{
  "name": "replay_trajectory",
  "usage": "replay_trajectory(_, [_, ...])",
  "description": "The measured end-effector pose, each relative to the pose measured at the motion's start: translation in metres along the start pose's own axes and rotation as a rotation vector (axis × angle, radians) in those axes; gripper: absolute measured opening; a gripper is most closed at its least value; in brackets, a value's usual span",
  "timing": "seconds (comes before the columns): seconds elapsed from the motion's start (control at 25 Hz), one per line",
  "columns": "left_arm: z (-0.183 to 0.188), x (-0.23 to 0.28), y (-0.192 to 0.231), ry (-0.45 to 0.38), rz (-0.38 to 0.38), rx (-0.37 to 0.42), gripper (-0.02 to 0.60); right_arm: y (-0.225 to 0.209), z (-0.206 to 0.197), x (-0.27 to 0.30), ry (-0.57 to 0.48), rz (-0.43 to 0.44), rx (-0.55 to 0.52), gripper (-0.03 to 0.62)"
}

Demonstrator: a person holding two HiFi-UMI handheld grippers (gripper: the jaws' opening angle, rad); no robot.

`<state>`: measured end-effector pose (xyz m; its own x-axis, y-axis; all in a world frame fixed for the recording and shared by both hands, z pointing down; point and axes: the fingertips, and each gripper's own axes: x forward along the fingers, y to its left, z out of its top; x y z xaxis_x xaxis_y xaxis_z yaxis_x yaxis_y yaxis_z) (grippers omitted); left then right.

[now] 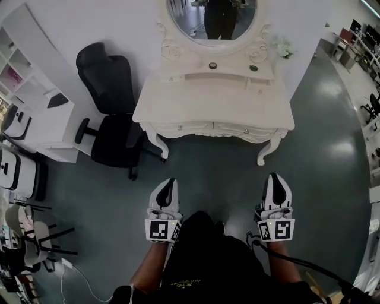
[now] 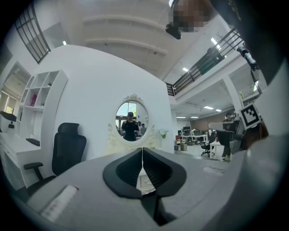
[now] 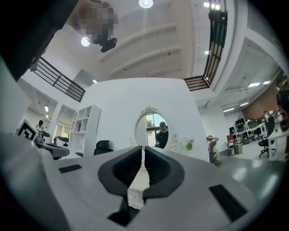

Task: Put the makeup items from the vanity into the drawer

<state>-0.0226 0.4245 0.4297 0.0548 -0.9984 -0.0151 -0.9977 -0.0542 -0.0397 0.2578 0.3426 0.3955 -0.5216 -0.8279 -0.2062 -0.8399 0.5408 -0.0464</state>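
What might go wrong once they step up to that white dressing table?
The small dark items on the upper shelf of the vanity look tiny, so a claw might fumble them. The black office chair stands beside the vanity and may snag the left claw. The drawers look shut and need opening first.

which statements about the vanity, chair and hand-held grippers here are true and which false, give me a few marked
1. Both the left hand-held gripper and the right hand-held gripper are shut and empty. True.
2. The black office chair stands right of the vanity. False: in the head view it stands left of it.
3. The vanity's front drawers are open. False: they are closed.
4. An oval mirror tops the vanity. True.
5. The left hand-held gripper touches the vanity. False: it is held well short of it.
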Motion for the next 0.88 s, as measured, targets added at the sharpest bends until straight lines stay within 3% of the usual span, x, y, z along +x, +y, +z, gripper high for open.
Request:
replay_trajectory(0.2, [-0.008,0.048,0.001,0.011,-0.02,0.012,0.021,-0.022,-0.015,0.031,0.004,0.019,0.023,0.091])
replay_trajectory(0.48, [-0.031,0.148,0.038,0.004,-0.068,-0.003,0.022,-0.055,-0.046,0.117,0.025,-0.045,-0.036,0.091])
replay_trajectory(0.68, [-0.037,0.241,0.091,0.022,-0.09,-0.025,0.023,-0.073,-0.055,0.218,0.044,-0.098,-0.081,0.003])
replay_trajectory(0.88, [-0.031,0.313,0.142,0.022,-0.086,-0.035,0.022,-0.068,-0.06,0.324,0.053,-0.054,-0.093,0.002])
